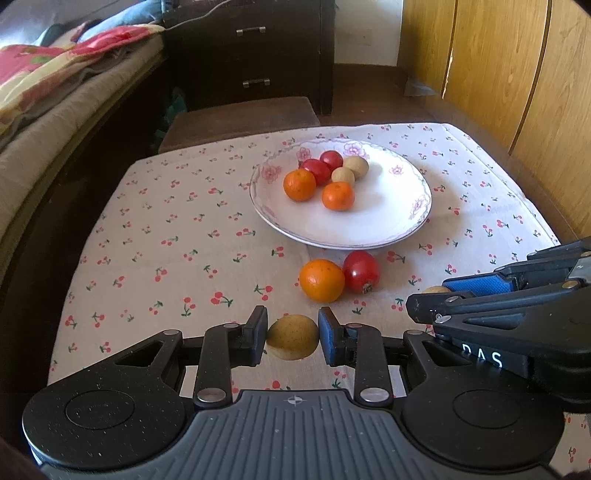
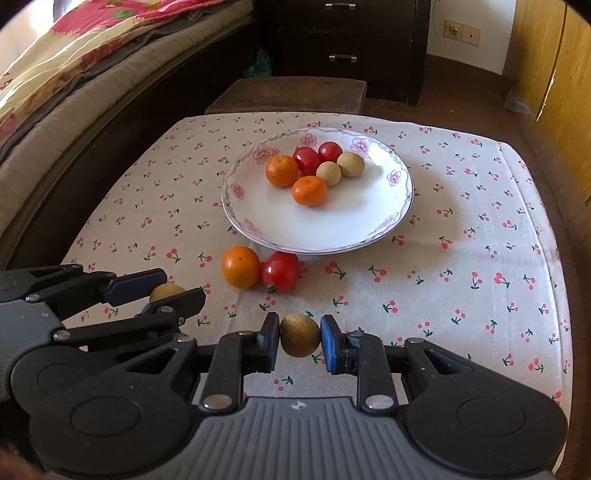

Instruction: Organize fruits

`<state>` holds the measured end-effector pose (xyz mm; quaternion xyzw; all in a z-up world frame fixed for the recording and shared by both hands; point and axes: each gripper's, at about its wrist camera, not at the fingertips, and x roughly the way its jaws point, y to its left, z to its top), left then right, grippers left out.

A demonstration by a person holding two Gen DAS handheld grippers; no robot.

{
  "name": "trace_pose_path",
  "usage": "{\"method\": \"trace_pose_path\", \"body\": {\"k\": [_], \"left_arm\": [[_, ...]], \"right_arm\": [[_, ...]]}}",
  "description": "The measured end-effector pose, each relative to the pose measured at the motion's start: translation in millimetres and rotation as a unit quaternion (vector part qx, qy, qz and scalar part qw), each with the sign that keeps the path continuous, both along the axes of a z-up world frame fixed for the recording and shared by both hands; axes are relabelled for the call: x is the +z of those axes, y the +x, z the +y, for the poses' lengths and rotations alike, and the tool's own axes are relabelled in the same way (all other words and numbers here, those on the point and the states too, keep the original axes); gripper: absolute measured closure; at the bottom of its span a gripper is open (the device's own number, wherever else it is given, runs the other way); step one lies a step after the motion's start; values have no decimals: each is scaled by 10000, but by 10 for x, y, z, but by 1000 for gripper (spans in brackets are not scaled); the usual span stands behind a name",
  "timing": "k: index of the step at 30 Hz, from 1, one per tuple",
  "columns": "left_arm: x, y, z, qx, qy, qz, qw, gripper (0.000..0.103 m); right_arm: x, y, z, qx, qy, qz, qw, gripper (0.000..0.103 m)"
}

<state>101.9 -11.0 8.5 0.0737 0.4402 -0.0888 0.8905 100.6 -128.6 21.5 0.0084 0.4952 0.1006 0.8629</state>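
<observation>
Near the tabletop's front edge, the left gripper (image 1: 293,341) pinches one longan (image 1: 293,341); the right gripper (image 2: 300,340) pinches another longan (image 2: 300,335). Only the right view shows a wall socket (image 2: 461,32).

the plate (image 1: 388,221) sits at frame centre on the table (image 1: 166,236), holding 6 fruits in its upper left part. just below its rim, an orange (image 1: 321,280) lies left of, touching, a tomato (image 1: 361,271).
</observation>
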Motion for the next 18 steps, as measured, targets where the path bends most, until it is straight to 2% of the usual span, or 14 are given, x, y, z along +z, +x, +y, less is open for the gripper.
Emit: {"method": "trace_pose_path", "body": {"k": [18], "left_arm": [[182, 74, -89, -32, 116, -370, 9992, 65]], "right_arm": [[156, 55, -100, -138, 186, -255, 9994, 77]]}}
